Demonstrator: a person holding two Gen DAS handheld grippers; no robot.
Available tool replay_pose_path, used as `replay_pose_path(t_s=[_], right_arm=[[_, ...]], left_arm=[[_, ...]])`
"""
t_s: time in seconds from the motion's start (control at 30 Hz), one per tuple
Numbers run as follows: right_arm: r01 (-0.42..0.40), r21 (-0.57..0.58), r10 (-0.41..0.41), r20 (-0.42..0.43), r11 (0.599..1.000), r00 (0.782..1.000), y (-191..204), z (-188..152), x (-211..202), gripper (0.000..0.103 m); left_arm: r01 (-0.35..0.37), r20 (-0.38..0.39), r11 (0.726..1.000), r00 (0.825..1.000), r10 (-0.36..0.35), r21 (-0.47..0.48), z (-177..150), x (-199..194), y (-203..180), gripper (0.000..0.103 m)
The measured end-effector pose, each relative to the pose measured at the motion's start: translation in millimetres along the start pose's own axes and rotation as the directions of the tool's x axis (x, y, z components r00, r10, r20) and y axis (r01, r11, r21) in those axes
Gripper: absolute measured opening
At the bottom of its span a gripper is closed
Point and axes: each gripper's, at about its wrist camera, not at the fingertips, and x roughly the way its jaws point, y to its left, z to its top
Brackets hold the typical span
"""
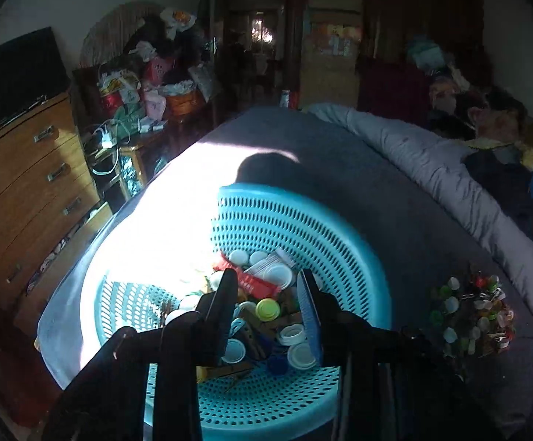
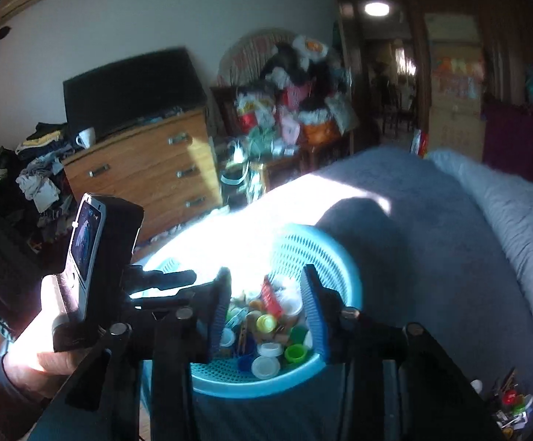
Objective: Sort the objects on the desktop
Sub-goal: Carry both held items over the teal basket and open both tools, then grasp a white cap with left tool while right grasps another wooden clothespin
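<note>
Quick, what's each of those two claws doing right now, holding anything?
Left gripper: open, holding nothing, above the blue basket.
Right gripper: open, holding nothing, above the same basket.

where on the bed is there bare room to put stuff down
Free: the grey bedspread beyond the blue basket, up to the rolled duvet on the right, and the sunlit strip left of the basket toward the bed edge. Crowded: the basket itself, full of caps and clips, and the pile of small items at its right.
</note>
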Motion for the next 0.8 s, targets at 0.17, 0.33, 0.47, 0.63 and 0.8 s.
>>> replay_pose_path(t_s=[0.17, 0.33, 0.47, 0.63, 0.8], right_arm=[[0.231, -0.026, -0.222, 0.182, 0.973, 0.958, -45.1, -53.6, -131.2, 0.103], [0.358, 0.126, -0.352, -0.069, 0.925, 0.934, -97.0, -145.0, -169.1, 0.103], [0.374, 0.264, -0.318, -0.231, 0.889, 0.919, -125.7, -212.1, -186.6, 0.101], [0.375, 0.258, -0.288, -0.319, 0.89, 0.903, -134.4, -263.1, -202.7, 0.09], [0.353, 0.339, -0.243, -0.325, 0.872, 0.914, -153.3, -288.6, -211.6, 0.084]], left_arm=[[0.335, -0.021, 0.94, 0.942, -0.334, 0.061, -38.3, -24.4, -78.6, 0.103], [0.362, -0.209, 0.9, 0.925, -0.316, 0.244, -118.6, 27.3, -169.1, 0.099], [0.455, -0.352, 0.866, 0.861, -0.368, 0.206, -159.8, 74.2, -205.2, 0.094], [0.434, -0.378, 0.874, 0.863, -0.334, 0.219, -177.1, 96.9, -229.1, 0.093], [0.399, -0.386, 0.877, 0.878, -0.281, 0.268, -184.0, 110.2, -247.6, 0.091]])
